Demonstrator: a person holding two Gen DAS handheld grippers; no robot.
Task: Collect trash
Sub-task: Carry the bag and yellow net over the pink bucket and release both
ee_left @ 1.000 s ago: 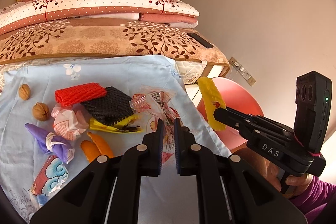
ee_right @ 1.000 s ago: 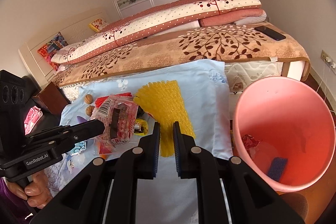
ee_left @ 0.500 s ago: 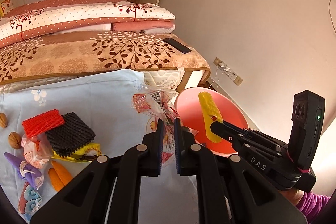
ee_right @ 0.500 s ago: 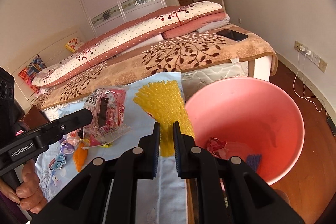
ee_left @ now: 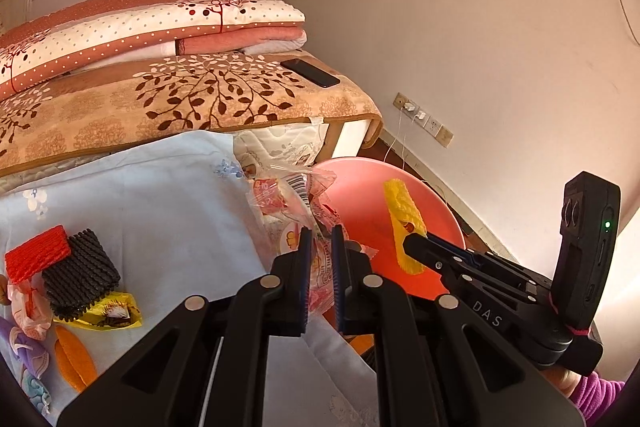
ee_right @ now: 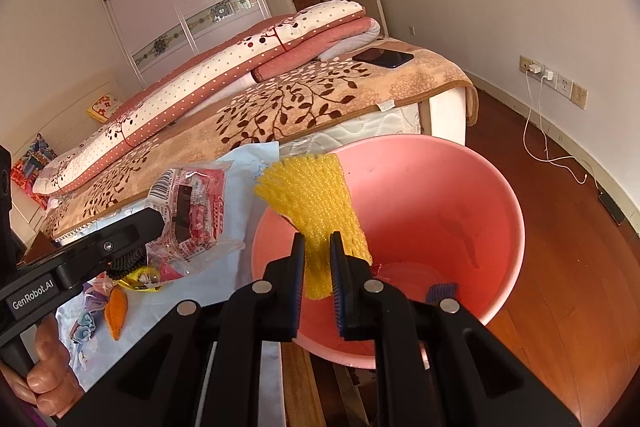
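In the left wrist view, the left gripper (ee_left: 320, 259) has its jaws clenched on a clear plastic wrapper (ee_left: 296, 195) with red print and a barcode, held up at the edge of the light blue cloth (ee_left: 160, 195). Just past it sits the pink bucket (ee_left: 360, 179) on the floor. To the right, the right gripper (ee_left: 412, 247) pinches a piece of yellow foam net (ee_left: 400, 211) over the bucket. On the cloth at the left lie a red foam net (ee_left: 36, 253), a black foam net (ee_left: 80, 275), a yellow wrapper (ee_left: 108, 315) and orange peel (ee_left: 74, 363)

In the right wrist view, the right gripper (ee_right: 316, 267) grasps the yellow foam net (ee_right: 316, 199) between its jaws, above the near rim of the pink bucket (ee_right: 460, 195). Some scraps lie at the bucket's bottom. At the left, the left gripper (ee_right: 152, 223) holds the plastic wrapper (ee_right: 192, 211) above the blue cloth (ee_right: 244, 163), with a hand (ee_right: 48, 375) on its handle
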